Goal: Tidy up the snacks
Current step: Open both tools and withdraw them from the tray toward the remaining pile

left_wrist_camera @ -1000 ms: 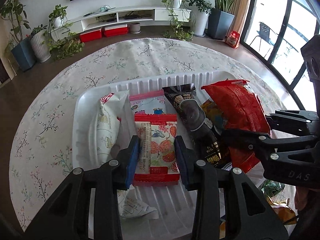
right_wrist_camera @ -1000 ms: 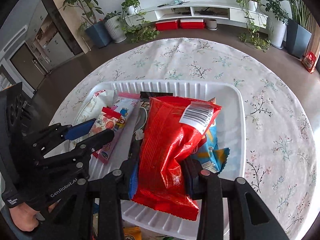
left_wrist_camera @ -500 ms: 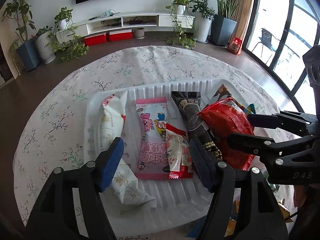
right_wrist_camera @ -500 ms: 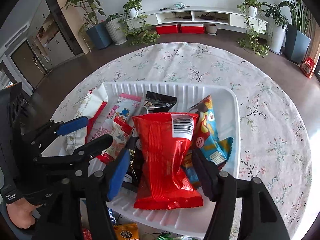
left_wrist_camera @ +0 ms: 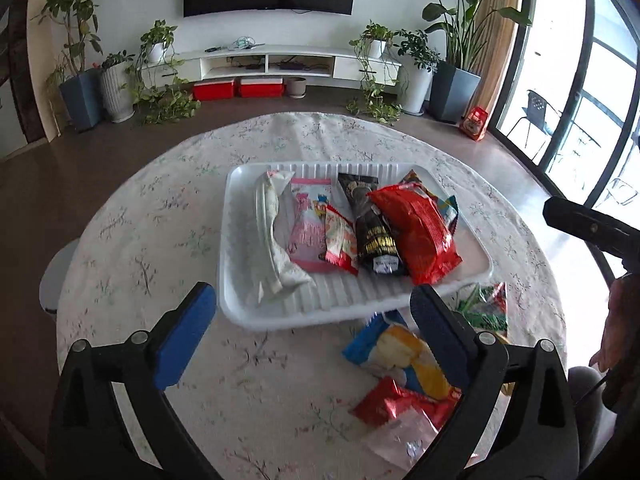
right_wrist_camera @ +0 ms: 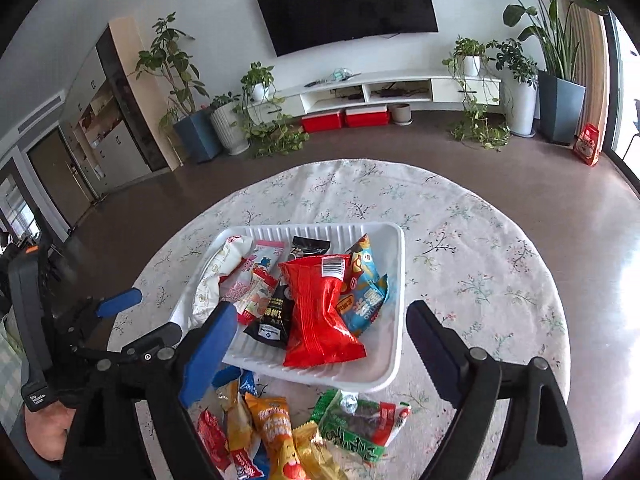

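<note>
A: So, which step is this?

B: Between picks, I'd say. The left gripper (left_wrist_camera: pixel 314 320) and right gripper (right_wrist_camera: pixel 316 344) both hang above the near edge of the white tray (left_wrist_camera: pixel 240 312), jaws spreading, nothing between them.

A: And the snacks?

B: Six packets lie in the tray: a white one (left_wrist_camera: pixel 270 236) by its left wall, the big red bag (right_wrist_camera: pixel 320 316) toward the right, others between. Loose ones wait on the tablecloth (left_wrist_camera: pixel 160 216) just off the tray's near edge: a green packet (right_wrist_camera: pixel 360 426), an orange one (right_wrist_camera: pixel 272 424), a blue-and-yellow one (left_wrist_camera: pixel 400 352).

A: Next?

B: Probably dropping onto a loose packet, fingers straddling its narrow width, without nudging the tray.
</note>
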Demonstrator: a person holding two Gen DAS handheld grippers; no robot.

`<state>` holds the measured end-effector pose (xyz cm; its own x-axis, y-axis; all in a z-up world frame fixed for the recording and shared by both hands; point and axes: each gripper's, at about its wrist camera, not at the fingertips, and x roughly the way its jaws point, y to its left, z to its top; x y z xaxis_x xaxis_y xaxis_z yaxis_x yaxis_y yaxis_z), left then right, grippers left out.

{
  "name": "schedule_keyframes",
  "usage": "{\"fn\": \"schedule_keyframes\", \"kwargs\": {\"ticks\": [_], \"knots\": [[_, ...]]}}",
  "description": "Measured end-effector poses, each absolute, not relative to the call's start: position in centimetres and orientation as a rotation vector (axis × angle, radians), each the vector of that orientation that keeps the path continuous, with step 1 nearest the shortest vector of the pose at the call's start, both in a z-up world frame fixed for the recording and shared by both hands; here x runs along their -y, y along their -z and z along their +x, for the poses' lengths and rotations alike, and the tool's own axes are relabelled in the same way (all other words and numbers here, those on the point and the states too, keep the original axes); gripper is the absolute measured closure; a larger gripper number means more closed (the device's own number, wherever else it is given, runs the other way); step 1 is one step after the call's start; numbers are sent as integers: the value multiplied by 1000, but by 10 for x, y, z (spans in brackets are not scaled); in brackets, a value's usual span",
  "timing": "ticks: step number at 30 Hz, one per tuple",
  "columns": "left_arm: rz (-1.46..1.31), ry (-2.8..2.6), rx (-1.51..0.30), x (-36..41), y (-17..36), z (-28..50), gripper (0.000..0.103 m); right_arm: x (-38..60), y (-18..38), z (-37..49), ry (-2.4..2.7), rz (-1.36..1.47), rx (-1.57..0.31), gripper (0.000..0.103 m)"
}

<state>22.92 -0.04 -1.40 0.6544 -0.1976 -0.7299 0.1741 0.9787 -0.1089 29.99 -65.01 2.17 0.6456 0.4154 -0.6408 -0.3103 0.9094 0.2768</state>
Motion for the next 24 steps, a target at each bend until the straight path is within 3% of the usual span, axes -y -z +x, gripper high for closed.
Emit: {"fn": "schedule_keyframes", "kwargs": {"ticks": [12, 24], "knots": [[-54, 168, -969, 37, 68, 118, 4, 672, 18, 197, -425, 232, -800, 12], [8, 93, -1023, 76, 83, 120, 5, 671, 37, 163, -431, 255, -808, 12]]}}
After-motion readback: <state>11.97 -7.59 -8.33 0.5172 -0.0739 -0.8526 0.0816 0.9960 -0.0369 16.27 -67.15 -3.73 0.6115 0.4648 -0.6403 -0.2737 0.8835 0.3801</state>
